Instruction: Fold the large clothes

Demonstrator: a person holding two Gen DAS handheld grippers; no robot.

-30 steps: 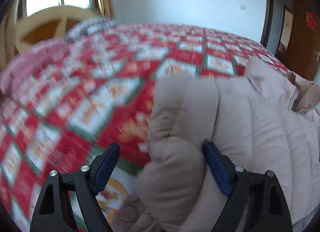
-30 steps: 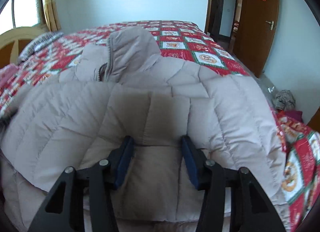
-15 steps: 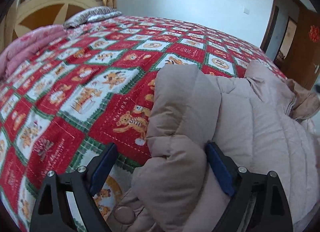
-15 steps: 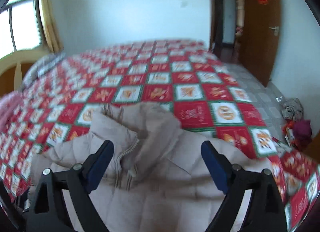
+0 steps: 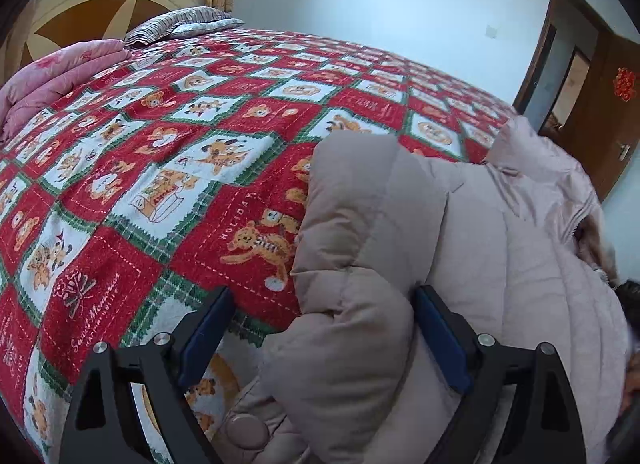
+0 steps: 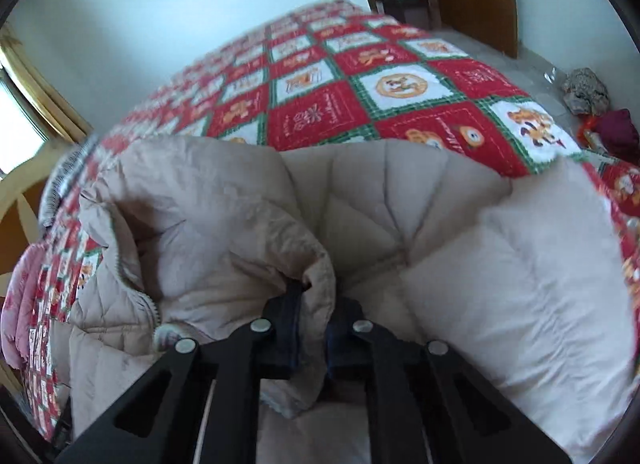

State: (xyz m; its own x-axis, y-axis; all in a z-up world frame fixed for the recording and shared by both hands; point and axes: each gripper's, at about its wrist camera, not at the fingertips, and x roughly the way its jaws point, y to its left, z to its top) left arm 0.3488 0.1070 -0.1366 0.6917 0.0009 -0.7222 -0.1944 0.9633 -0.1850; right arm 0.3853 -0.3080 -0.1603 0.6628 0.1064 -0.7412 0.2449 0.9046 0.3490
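A large beige quilted puffer jacket (image 5: 500, 248) lies on a bed with a red, green and white patchwork quilt (image 5: 168, 152). My left gripper (image 5: 324, 328) is open wide, its blue-padded fingers on either side of a bulging folded sleeve of the jacket, not squeezing it. In the right wrist view the jacket (image 6: 500, 284) fills the lower frame. My right gripper (image 6: 314, 324) is shut on the edge of the jacket's hood or collar (image 6: 216, 224), which rises between the pads.
A pink blanket (image 5: 52, 80) and a striped pillow (image 5: 180, 22) lie by the wooden headboard (image 5: 88, 16). A brown door (image 5: 600, 112) stands at the right. Clothes lie on the floor (image 6: 600, 112) beside the bed.
My right gripper rose off the jacket's back, opened wide, then came down and shut on the hood edge. My left gripper stayed open around the sleeve, its view steadying.
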